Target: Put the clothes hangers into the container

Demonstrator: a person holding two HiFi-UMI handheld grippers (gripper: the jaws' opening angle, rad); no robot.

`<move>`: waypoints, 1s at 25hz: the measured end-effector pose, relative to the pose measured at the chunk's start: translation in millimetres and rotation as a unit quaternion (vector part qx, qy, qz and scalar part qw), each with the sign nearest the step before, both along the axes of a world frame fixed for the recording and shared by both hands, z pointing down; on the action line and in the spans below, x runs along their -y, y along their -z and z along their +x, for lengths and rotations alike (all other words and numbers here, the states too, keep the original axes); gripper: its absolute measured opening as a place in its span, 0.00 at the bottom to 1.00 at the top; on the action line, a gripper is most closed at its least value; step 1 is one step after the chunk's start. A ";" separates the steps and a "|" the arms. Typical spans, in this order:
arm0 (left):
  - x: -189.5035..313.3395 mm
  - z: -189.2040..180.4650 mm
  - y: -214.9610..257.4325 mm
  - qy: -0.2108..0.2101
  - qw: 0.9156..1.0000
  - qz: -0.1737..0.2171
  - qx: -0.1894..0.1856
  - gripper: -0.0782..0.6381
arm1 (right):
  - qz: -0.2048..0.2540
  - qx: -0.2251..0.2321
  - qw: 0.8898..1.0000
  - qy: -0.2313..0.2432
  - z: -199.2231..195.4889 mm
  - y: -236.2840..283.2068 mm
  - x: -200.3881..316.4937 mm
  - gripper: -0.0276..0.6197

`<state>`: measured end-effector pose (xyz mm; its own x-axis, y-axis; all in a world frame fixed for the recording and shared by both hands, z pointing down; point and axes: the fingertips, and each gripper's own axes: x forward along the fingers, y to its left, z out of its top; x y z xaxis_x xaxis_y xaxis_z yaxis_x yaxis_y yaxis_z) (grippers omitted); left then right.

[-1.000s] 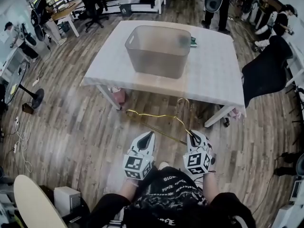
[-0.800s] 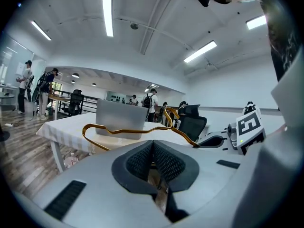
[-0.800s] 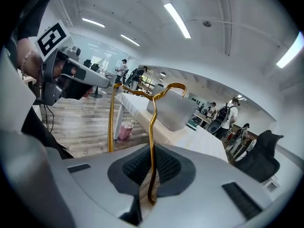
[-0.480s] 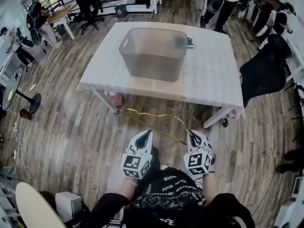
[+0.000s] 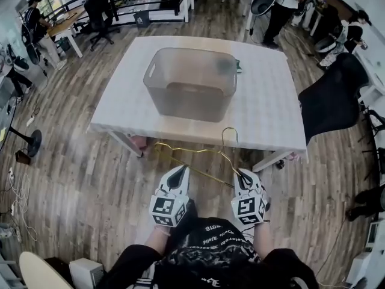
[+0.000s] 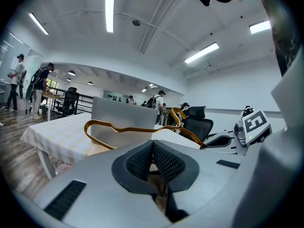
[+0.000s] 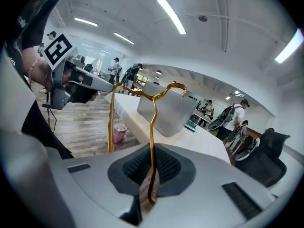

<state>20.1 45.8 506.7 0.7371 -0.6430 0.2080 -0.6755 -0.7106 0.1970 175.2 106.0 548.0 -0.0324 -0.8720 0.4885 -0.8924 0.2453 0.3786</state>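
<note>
A gold wire clothes hanger (image 5: 192, 150) hangs in the air just before the table's near edge, its hook (image 5: 228, 134) pointing at the table. My right gripper (image 5: 242, 176) is shut on one end of it; in the right gripper view the wire (image 7: 152, 122) runs up from between the pads. My left gripper (image 5: 180, 172) is beside it on the left, shut with nothing between its pads (image 6: 164, 163). It sits under the hanger's far arm (image 6: 123, 128) without touching. The translucent grey container (image 5: 180, 98) stands on the white-clothed table (image 5: 264, 101), beyond the hanger.
A black office chair (image 5: 334, 95) stands at the table's right end. A pink object (image 5: 139, 142) lies under the table's near left corner. A small green item (image 5: 239, 67) sits behind the container. People, desks and a fan stand (image 5: 27, 143) ring the room.
The table and container have come closer and lower in the head view. Both grippers and the hanger have moved slightly forward together; the grip is unchanged.
</note>
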 end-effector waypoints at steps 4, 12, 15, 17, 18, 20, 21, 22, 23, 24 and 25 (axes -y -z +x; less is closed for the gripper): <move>59.3 -5.6 5.5 -0.010 1.000 -0.002 -0.016 0.14 | 0.002 -0.004 1.000 -0.015 -1.8 4.2 51.8 0.07; 153.9 -20.6 12.8 -0.028 0.999 0.007 -0.014 0.14 | 0.012 -0.010 0.999 -0.033 -23.8 22.7 132.1 0.07; 179.1 -25.9 12.3 -0.036 0.999 0.009 -0.015 0.14 | 0.018 -0.025 0.998 -0.045 -27.2 32.4 156.7 0.07; 191.3 -31.5 9.7 -0.046 0.999 0.006 -0.017 0.14 | 0.024 -0.033 0.998 -0.051 -30.8 41.4 169.3 0.07; 196.3 -33.9 8.5 -0.051 0.998 0.004 -0.019 0.14 | 0.026 -0.037 0.998 -0.053 -32.9 46.4 174.2 0.07; 203.3 -35.5 6.8 -0.061 0.998 -0.001 -0.025 0.14 | 0.029 -0.048 0.997 -0.055 -35.9 56.6 180.9 0.07; 205.9 -35.8 6.6 -0.065 0.998 -0.003 -0.027 0.14 | 0.032 -0.051 0.997 -0.057 -37.1 61.6 183.5 0.07; 208.5 -37.0 6.8 -0.068 0.997 -0.003 -0.028 0.14 | 0.037 -0.050 0.996 -0.060 -38.5 66.5 186.0 0.07; 211.2 -38.7 7.4 -0.070 0.997 -0.002 -0.028 0.14 | 0.042 -0.045 0.996 -0.063 -40.0 71.1 188.1 0.07; 213.9 -40.6 8.1 -0.072 0.997 -0.002 -0.028 0.14 | 0.046 -0.035 0.996 -0.066 -40.7 75.2 190.0 0.07; 216.7 -42.7 8.8 -0.073 0.997 -0.001 -0.028 0.14 | 0.047 -0.023 0.996 -0.068 -40.8 78.8 192.1 0.07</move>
